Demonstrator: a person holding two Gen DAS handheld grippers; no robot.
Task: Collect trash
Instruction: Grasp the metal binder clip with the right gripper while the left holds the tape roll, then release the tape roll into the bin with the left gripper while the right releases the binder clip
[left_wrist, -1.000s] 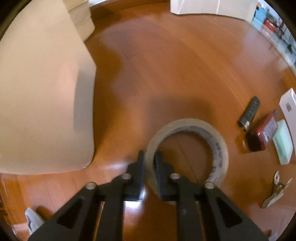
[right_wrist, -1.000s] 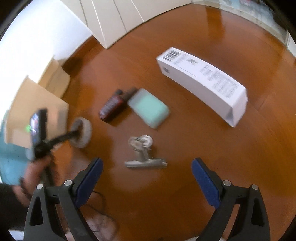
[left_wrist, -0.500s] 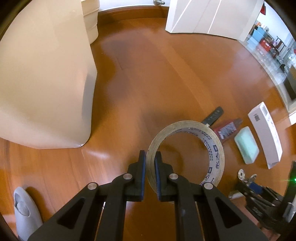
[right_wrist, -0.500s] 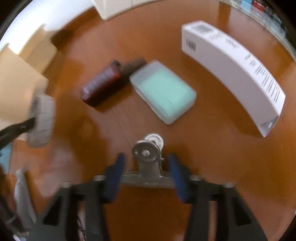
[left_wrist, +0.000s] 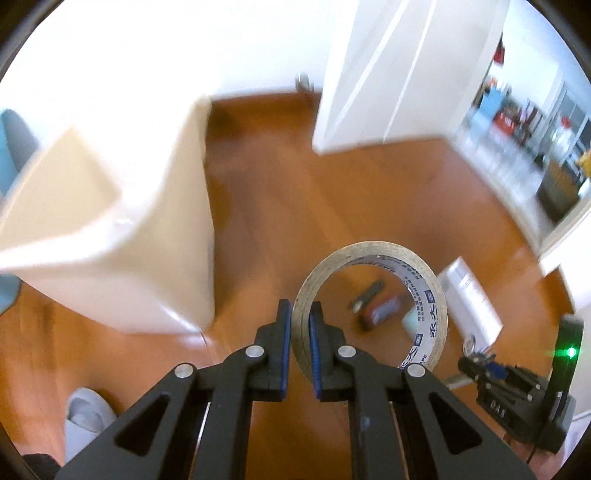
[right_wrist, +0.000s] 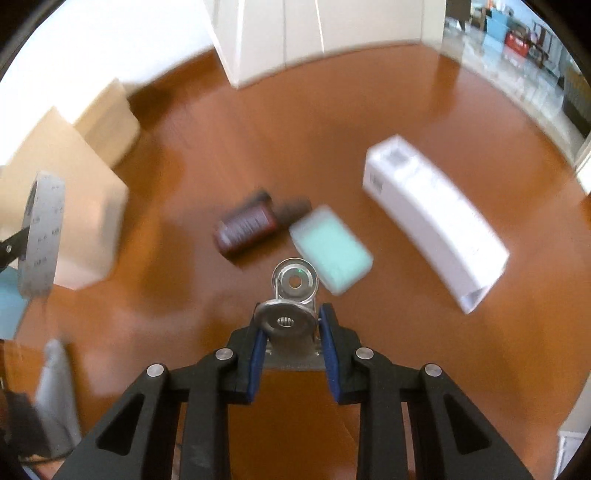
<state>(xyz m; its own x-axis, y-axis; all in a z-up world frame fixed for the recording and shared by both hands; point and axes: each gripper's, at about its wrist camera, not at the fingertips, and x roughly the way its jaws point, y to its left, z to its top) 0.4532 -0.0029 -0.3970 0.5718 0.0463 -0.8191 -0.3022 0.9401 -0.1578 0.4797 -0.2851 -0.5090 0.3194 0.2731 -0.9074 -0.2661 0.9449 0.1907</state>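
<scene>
Pinching a tape roll (left_wrist: 371, 306), left tongs (left_wrist: 299, 325); right tongs (right_wrist: 290, 332) clamp a metal clip (right_wrist: 291, 306).

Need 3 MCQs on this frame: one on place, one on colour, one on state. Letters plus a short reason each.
1. Where is the mint-green pack relative to the dark red bottle in the right wrist view?
A. Left of it
B. Right of it
C. On top of it

2. What colour is the long box on the floor?
A. White
B. Black
C. Yellow

3. What is the left tool doing?
A. Open, holding nothing
B. Shut on the metal clip
C. Shut on the tape roll

Answers:
1 B: the green pack lies just right of the bottle on the floor.
2 A: the box is white with a barcode at one end.
3 C: its two fingers pinch the wall of the roll, one inside the ring and one outside; the metal clip is in the right tool.
</scene>
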